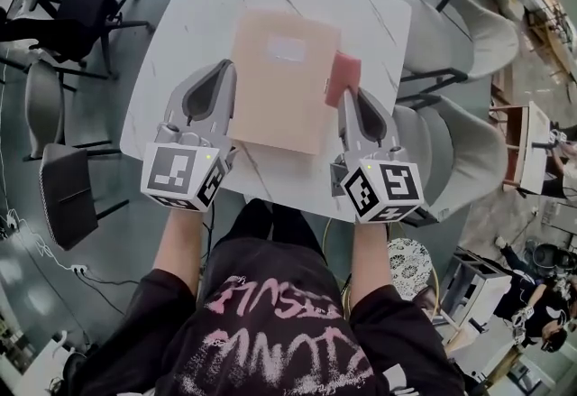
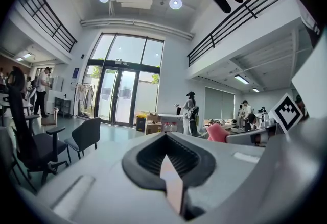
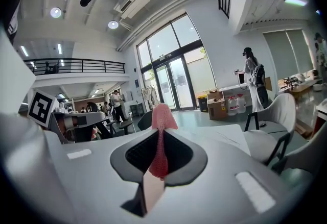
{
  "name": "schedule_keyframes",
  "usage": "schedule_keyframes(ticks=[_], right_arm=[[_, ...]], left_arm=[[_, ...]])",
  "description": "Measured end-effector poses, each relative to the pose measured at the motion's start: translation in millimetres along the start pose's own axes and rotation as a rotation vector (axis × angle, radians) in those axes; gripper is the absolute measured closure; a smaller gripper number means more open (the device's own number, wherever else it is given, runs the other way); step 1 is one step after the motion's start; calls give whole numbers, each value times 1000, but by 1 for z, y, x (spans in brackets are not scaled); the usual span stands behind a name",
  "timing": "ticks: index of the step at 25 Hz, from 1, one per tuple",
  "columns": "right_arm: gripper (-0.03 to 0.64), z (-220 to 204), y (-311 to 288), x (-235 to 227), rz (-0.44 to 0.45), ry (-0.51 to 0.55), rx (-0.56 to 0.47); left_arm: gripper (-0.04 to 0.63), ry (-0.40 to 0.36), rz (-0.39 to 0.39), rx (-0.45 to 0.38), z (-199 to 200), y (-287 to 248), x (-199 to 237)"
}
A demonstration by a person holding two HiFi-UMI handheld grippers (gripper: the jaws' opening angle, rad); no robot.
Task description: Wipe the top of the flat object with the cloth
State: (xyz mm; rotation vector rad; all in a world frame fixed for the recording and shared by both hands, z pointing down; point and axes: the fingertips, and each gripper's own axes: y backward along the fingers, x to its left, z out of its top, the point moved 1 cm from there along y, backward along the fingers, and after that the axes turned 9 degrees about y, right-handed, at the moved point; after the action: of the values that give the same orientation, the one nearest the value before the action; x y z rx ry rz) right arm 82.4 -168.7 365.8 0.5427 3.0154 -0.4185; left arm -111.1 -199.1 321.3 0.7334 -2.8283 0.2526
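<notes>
left gripper [image 1: 222,84] fingers pinch flat object [image 1: 284,83] edge; right gripper [image 1: 353,102] pinches cloth [image 1: 343,76]

No legible text; shirt [image 1: 270,331] lettering too stylized.

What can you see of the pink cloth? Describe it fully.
The cloth is pinkish-red, with a mesh-like weave in the right gripper view. It is bunched small and pinched between the shut jaws of the right gripper, its top poking past their tips. It sits over the right edge of the tan flat object; contact cannot be told.
</notes>
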Motion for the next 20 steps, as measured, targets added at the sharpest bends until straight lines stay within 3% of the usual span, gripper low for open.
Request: schedule_keyframes(ticks=[20], right_arm=[[568,-34,-25,5,22,-37,63]], left_arm=[[595,39,24,62,-38,-9,18]])
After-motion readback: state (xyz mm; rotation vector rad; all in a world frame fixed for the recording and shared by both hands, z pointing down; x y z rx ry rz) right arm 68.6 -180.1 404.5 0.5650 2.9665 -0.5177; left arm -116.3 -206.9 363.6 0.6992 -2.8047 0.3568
